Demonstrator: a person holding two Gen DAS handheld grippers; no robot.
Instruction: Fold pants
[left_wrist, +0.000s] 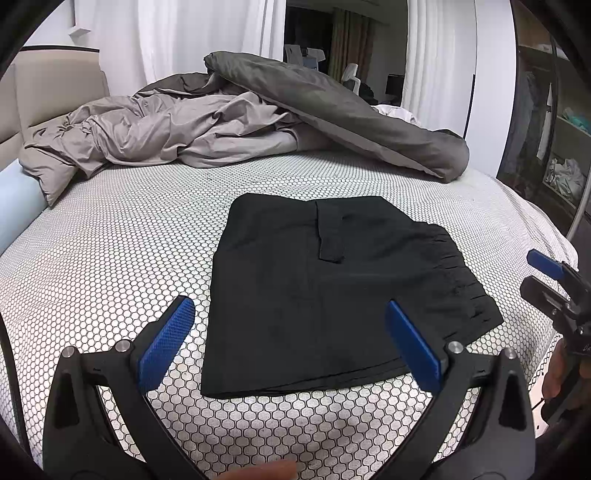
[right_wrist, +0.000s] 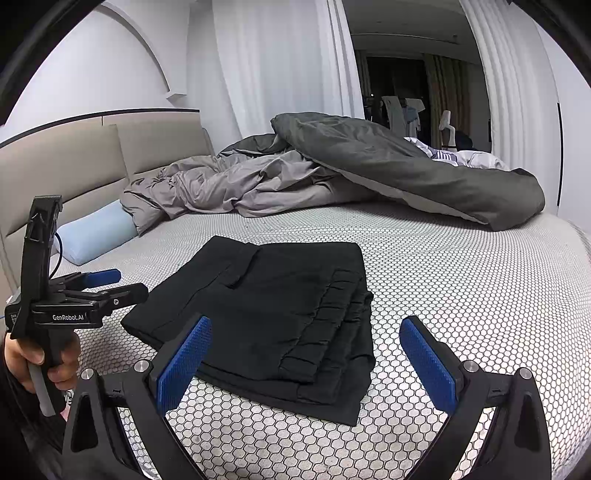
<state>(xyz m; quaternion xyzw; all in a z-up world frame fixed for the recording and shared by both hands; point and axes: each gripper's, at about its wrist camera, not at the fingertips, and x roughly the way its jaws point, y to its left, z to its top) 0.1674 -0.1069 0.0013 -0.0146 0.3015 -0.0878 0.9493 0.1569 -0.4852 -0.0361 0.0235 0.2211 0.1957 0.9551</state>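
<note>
I judge the black fabric pants (left_wrist: 325, 295) folded square on the honeycomb-patterned bedsheet (left_wrist: 110, 258) — left gripper (left_wrist: 291, 343) and right gripper (right_wrist: 304, 363) both gape empty, so I would only press edges flat.

"GenRobot.AI" stands in white letters on the black body of the left claw (right_wrist: 101, 282), at the frame's left.

The black pants (right_wrist: 273, 317) lie folded into a flat stack on the honeycomb-patterned bed cover (right_wrist: 461, 295), with the gathered waistband on top toward the right. The right gripper (right_wrist: 304, 354) hangs above their near edge, blue pads spread wide and empty. At the left, a hand (right_wrist: 33, 363) holds the left gripper (right_wrist: 107, 284) off the pants. A grey duvet (right_wrist: 332, 173) is heaped behind.
</note>
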